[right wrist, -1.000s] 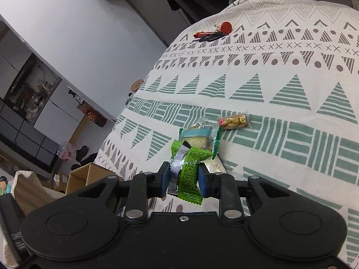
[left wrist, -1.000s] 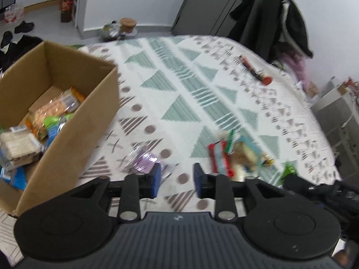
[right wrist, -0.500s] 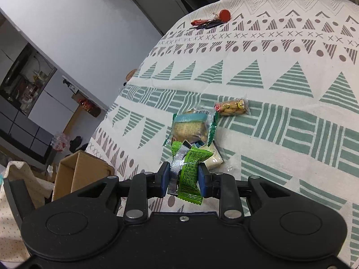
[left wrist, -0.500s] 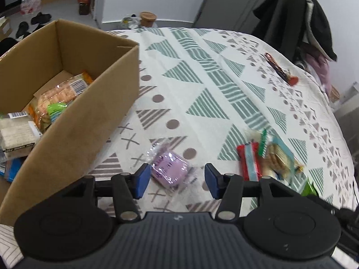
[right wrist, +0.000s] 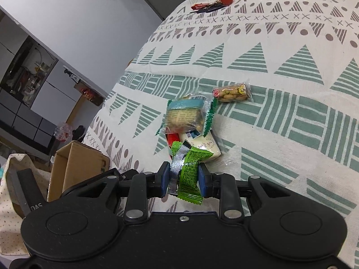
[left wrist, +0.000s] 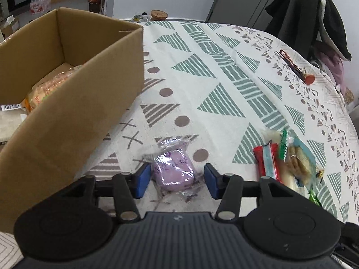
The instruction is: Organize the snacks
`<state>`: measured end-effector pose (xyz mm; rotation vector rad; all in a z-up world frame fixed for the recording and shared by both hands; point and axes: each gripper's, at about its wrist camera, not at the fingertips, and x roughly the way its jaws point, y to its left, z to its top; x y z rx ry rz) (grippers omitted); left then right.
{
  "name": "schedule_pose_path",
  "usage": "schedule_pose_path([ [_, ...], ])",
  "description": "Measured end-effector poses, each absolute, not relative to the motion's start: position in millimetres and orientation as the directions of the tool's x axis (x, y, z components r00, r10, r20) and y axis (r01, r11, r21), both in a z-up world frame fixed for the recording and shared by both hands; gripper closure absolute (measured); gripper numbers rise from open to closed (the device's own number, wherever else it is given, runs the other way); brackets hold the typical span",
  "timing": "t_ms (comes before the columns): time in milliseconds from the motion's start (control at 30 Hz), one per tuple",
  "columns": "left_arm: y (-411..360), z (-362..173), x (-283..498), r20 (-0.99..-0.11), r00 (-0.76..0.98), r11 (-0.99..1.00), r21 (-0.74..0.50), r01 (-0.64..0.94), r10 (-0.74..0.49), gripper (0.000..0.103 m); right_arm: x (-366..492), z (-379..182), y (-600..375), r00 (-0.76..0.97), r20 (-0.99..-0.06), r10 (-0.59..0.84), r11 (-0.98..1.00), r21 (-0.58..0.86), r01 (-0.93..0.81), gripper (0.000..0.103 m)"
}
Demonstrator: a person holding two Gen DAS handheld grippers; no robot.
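A purple snack packet [left wrist: 174,170] lies on the patterned tablecloth, right between the spread fingers of my open left gripper [left wrist: 177,180]; the blue pads stand apart from it on both sides. To its left stands the open cardboard box [left wrist: 74,103] with several snacks inside. My right gripper [right wrist: 183,178] is shut on a green snack packet [right wrist: 189,172], held above the cloth. Just beyond it lies a pile: a biscuit pack [right wrist: 185,116], a red packet [right wrist: 173,137] and a white packet [right wrist: 205,144]. A small peanut pack [right wrist: 232,93] lies further right.
The same pile of snacks [left wrist: 285,159] lies right of the left gripper. A red key bunch [left wrist: 296,68] rests at the cloth's far side. Dark clothes [left wrist: 318,15] hang beyond the table. A cream bag [right wrist: 13,186] sits beside the box [right wrist: 74,168].
The left gripper moved forward and down over the purple packet and its fingers spread wider. The right gripper, still holding the green packet, drifted slightly back from the pile.
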<state>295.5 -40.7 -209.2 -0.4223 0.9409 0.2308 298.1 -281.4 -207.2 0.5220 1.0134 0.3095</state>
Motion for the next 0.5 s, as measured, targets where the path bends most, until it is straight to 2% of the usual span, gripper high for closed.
schedule_pose_path([
  [67,-41,-208,295,-0.820,0.573,0.895,-0.241,-0.376,0.020,0.067,298,-208,-282,0.500,-0.722,0.478,0.837,0.547,-0.010,0.076],
  [100,-40,-208,295,-0.821,0.570,0.895,-0.236,-0.380,0.026,0.069,298,-208,-282,0.500,-0.723,0.477,0.839,0.543,-0.015,0.076],
  [367,-47,-193,287,-0.794,0.607,0.928,-0.207,-0.310,0.026,0.070,294,-198,-274,0.521,-0.713,0.469,0.853,0.519,-0.058,0.076],
  [500,-46,-182,281,-0.776,0.631,0.927,-0.230,-0.295,0.009,0.070,288,-189,-273,0.540,-0.698,0.471,0.852,0.518,-0.074,0.076],
])
